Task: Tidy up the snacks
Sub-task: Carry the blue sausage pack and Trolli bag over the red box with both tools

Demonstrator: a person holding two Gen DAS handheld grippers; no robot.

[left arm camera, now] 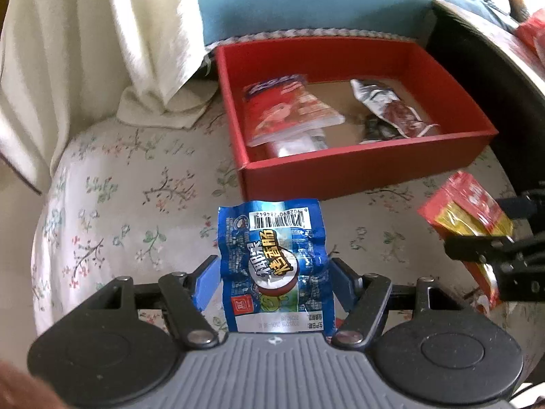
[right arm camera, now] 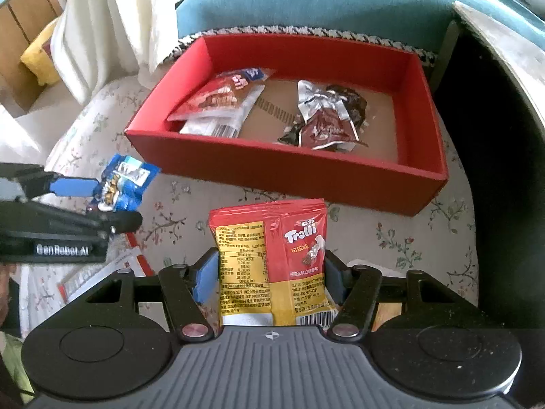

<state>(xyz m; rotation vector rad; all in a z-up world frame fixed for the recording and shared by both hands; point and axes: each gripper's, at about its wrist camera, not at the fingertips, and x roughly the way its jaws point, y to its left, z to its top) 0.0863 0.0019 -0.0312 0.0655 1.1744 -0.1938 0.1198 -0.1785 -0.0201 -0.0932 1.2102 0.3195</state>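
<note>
My left gripper (left arm camera: 274, 272) is shut on a blue snack packet (left arm camera: 272, 259) and holds it above the floral cloth, in front of the red box (left arm camera: 368, 167). My right gripper (right arm camera: 270, 266) is shut on a red and yellow Trolli packet (right arm camera: 272, 259), also in front of the red box (right arm camera: 272, 173). The box holds a red and white packet (right arm camera: 218, 102) on the left and a silver and brown packet (right arm camera: 327, 116) on the right. The left gripper with its blue packet (right arm camera: 122, 184) shows at the left of the right wrist view; the Trolli packet (left arm camera: 466, 218) shows at the right of the left wrist view.
A floral cloth (left arm camera: 136, 211) covers the surface. A teal cushion (right arm camera: 323, 3) lies behind the box, white fabric (left arm camera: 102, 34) hangs at the back left. A dark edge (right arm camera: 504, 136) runs along the right. A red and white flat item (right arm camera: 102, 272) lies on the cloth at lower left.
</note>
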